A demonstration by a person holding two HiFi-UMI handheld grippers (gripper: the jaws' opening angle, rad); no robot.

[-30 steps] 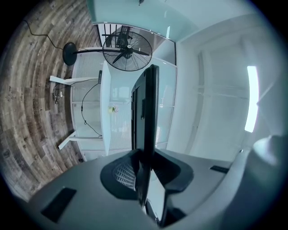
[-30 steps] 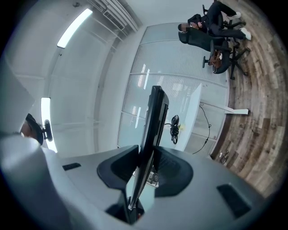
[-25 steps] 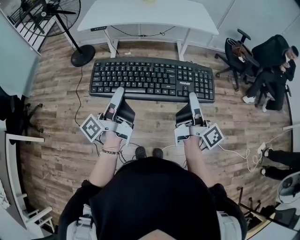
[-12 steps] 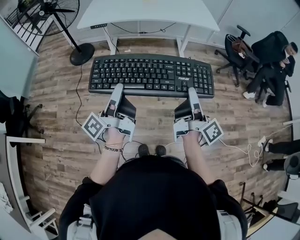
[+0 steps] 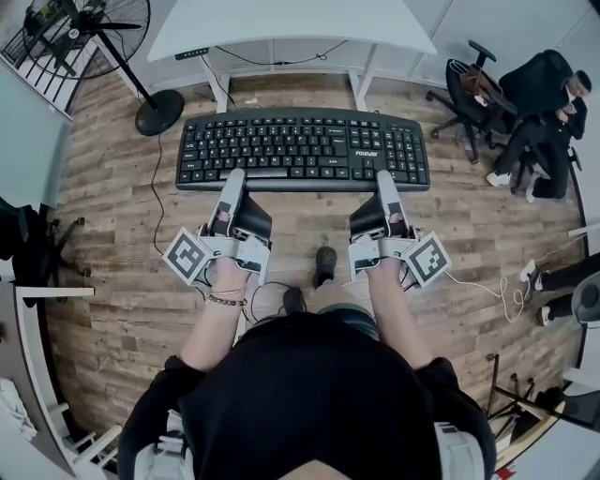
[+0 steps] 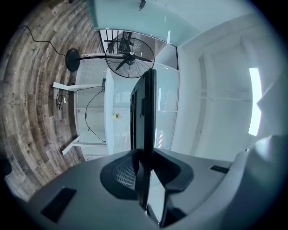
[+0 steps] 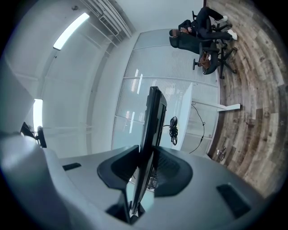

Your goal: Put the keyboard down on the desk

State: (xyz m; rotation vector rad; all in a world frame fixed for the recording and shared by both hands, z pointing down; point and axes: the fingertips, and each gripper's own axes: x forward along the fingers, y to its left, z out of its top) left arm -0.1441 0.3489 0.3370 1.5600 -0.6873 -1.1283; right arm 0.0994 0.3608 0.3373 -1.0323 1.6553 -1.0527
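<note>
A black full-size keyboard (image 5: pixel 302 148) hangs level above the wooden floor, keys up, held by its near edge. My left gripper (image 5: pixel 236 178) is shut on the near edge left of the middle. My right gripper (image 5: pixel 383 178) is shut on the same edge near the number pad. In the left gripper view the keyboard (image 6: pixel 144 112) shows edge-on between the pads of the left gripper (image 6: pixel 143 166). The right gripper view also has the keyboard (image 7: pixel 153 121) edge-on, clamped in the right gripper (image 7: pixel 143 168). The white desk (image 5: pixel 291 23) stands just beyond the keyboard's far edge.
A standing fan (image 5: pixel 84 28) with a round base (image 5: pixel 159 112) is at the far left of the desk. A seated person in black (image 5: pixel 539 94) and an office chair (image 5: pixel 464 84) are at the right. Cables (image 5: pixel 487 295) lie on the floor at right. My own shoes (image 5: pixel 323 262) are below.
One shoe has stepped forward under the keyboard. Both grippers keep the same hold, and the keyboard stays level in front of the desk.
</note>
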